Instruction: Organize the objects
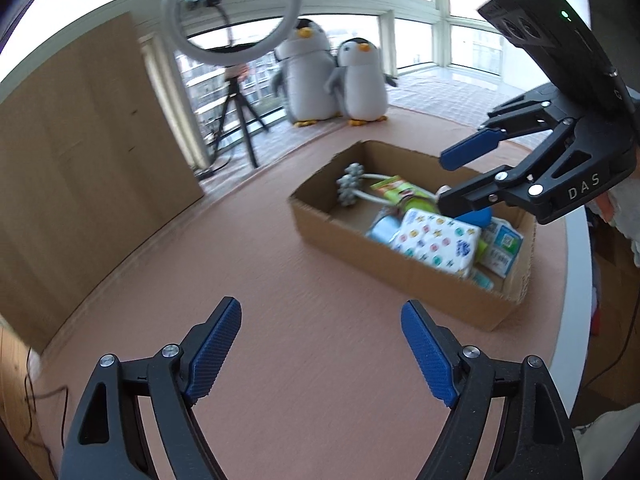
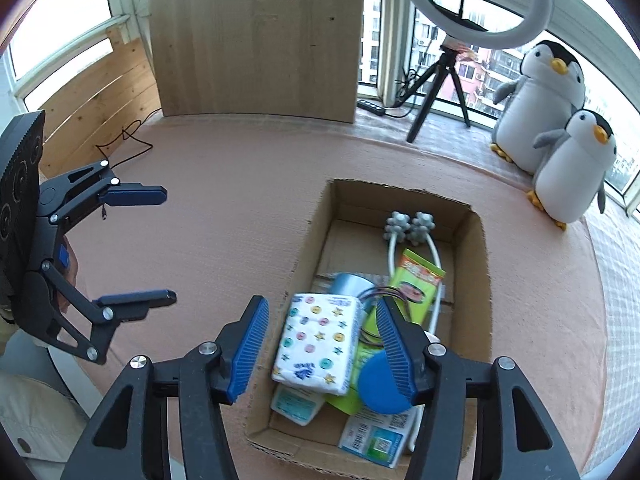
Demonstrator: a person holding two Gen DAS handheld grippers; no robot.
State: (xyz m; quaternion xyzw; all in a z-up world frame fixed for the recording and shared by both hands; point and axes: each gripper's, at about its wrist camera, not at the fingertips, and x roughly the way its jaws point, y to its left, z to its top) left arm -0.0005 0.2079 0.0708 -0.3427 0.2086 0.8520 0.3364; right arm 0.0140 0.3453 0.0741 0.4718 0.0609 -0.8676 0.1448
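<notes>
An open cardboard box (image 1: 404,276) (image 2: 316,240) sits on the pink round table (image 1: 280,264) (image 2: 240,208). Inside lie a white tissue pack with coloured buttons and stars (image 1: 436,242) (image 2: 320,344), a grey roller massager (image 1: 351,184) (image 2: 408,228), a green packet (image 1: 404,192) (image 2: 416,280), a blue round lid (image 2: 378,388) and white printed packs (image 2: 376,440). My right gripper (image 2: 322,348) (image 1: 452,182) hangs open above the box, straddling the tissue pack without touching it. My left gripper (image 1: 320,348) (image 2: 170,246) is open over bare table, left of the box, holding nothing.
Two plush penguins (image 1: 332,76) (image 2: 556,120) stand at the table's far edge. A ring light on a tripod (image 1: 232,44) (image 2: 460,20) and a wooden panel (image 1: 80,152) (image 2: 256,36) stand behind the table. Cables (image 2: 128,140) trail on the floor.
</notes>
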